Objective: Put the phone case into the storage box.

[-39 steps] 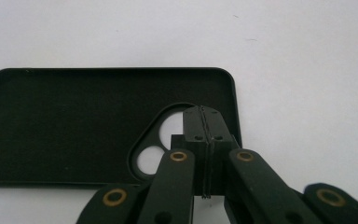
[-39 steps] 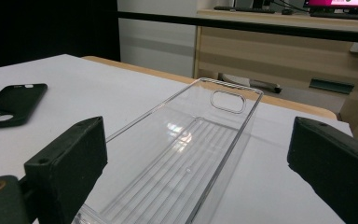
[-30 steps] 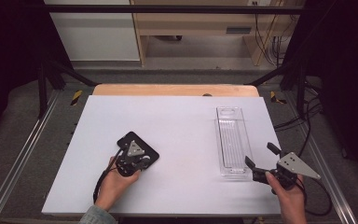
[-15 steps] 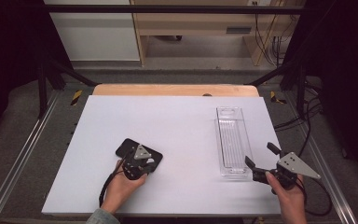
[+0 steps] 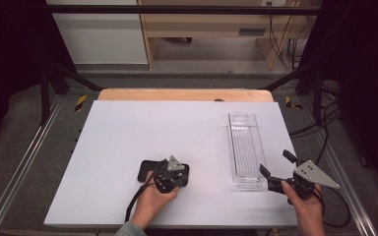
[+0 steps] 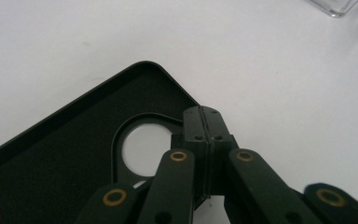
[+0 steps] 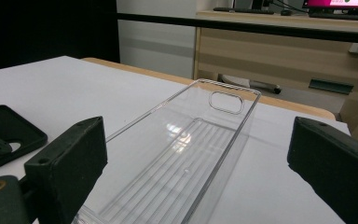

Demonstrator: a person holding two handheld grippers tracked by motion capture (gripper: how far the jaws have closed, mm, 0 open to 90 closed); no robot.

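Left gripper, jaws pressed together, probably pinning the black phone case; right gripper gapes beside the clear tray.

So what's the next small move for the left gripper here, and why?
Probably keep sliding the black phone case right toward the clear tray. The left gripper is shut with its tip resting on the case beside its round cutout, a stretch of bare table separates case and tray, and the right gripper waits open at the tray's near end.
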